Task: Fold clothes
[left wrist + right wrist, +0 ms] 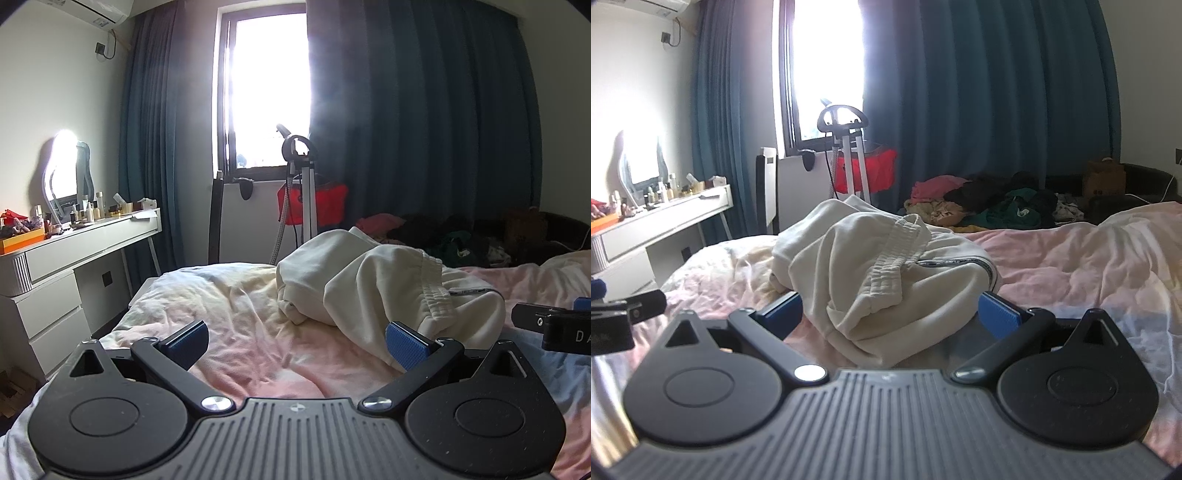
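Cream garment: crumpled heap on bed, unfolded. Left claw, right claw: both spread, pinching nothing. Folding not begun; all remaining.

A lived-in home bedroom. A bed with rumpled pink and cream bedding fills the foreground. A white dressing table along the left wall carries a lit mirror and cosmetic bottles. Teal curtains flank a bright window; an air conditioner hangs above; clothes pile at the bed's far edge.
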Motion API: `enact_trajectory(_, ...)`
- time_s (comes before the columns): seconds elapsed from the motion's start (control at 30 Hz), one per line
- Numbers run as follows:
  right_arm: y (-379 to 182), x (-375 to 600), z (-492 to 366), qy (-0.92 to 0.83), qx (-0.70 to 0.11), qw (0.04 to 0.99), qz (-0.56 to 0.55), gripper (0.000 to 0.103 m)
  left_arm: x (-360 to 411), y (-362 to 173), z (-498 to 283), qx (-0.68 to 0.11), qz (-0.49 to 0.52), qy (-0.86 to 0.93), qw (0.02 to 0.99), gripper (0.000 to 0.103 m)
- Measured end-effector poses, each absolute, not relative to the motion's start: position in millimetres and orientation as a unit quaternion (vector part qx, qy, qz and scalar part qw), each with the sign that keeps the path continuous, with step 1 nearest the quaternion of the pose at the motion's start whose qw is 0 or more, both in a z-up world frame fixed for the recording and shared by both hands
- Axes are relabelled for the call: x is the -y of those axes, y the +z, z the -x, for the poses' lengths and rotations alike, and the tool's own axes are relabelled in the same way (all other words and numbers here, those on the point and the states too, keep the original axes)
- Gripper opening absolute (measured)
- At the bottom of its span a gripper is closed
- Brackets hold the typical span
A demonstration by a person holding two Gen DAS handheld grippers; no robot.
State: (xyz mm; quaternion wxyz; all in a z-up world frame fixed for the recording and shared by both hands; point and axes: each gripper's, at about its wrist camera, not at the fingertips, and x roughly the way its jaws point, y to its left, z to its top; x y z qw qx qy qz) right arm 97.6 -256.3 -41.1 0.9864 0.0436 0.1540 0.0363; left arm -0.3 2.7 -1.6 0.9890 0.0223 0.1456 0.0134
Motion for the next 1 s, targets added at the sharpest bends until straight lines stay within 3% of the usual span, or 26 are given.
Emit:
enact_trajectory(0.57, -31.7, 261.9, -93.6, 0.034, -0.152, 0.986, -0.06, 0.103, 2.2, -11.8, 3.7, -0.136, -0.022, -0.014, 0.99, 0.103)
enact_trajectory(0.8, -8.4, 285.7, -82.7, 0.027, -0.113, 0.989, -0.087, 0.103, 25.5, -41.2, 0.9, -0.173, -0.036, -0.053, 0.983, 0.103)
enact_trajectory(1.0, 15.1, 297.9, -68.7, 0.022, -0.055, 0.998, -0.035, 0.103, 76.7, -67.5, -20.7, -0.2, -0.098, -0.101, 0.97, 0.1)
